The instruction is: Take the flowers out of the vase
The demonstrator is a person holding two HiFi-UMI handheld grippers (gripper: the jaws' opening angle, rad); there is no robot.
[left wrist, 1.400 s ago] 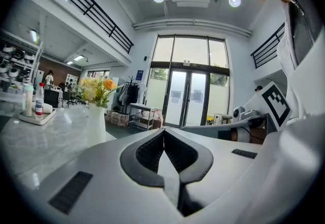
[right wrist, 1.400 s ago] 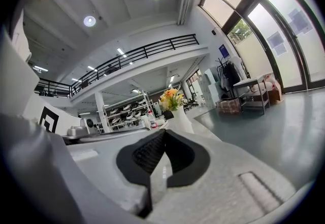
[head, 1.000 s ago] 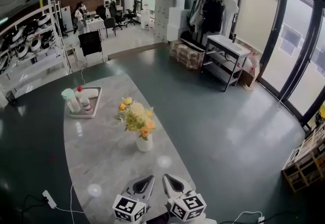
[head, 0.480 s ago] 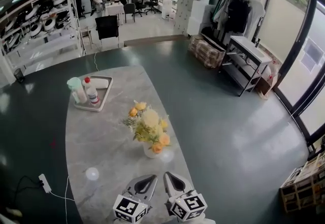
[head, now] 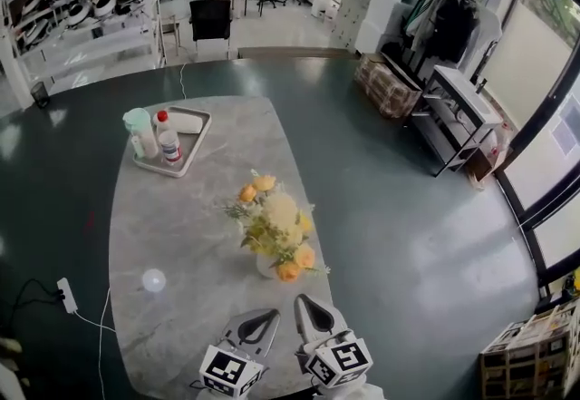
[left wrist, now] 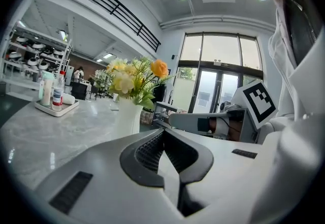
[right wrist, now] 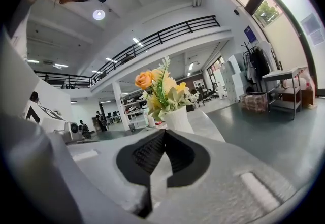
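We're looking steeply down on the grey marble table (head: 181, 226). The white vase (head: 264, 268) stands upright near its right edge. The flowers (head: 276, 221) are packed in it: orange, yellow and cream blooms among green leaves. No stem is out yet; the whole bunch sits in the vase.

Both claws are side by side at the table's near end. At 6 o'clock of the vase is the left gripper (head: 268, 316), near it but clear of it. Its jaws are pressed together tip to tip with nothing between them. Between 4 and 5 o'clock of the vase is the right gripper (head: 302, 301), also apart from it. That one is closed right up as well, and empty.

In the left gripper view the vase rises at 10 o'clock beyond the closed tips. An orange bloom tops the bunch, and the other claw's marker cube (left wrist: 259, 102) shows out at 3 o'clock. In the right gripper view the vase stands at 1 o'clock, just past the tips.

At 11 o'clock of the vase, well apart, is a metal tray (head: 201, 137). It carries a pale green spray bottle (head: 140, 128), a red-capped bottle (head: 169, 144) and a white object (head: 186, 122) lying flat. At 9 o'clock, off the table's edge, a white power strip (head: 65, 292) lies on the dark floor (head: 408, 235).
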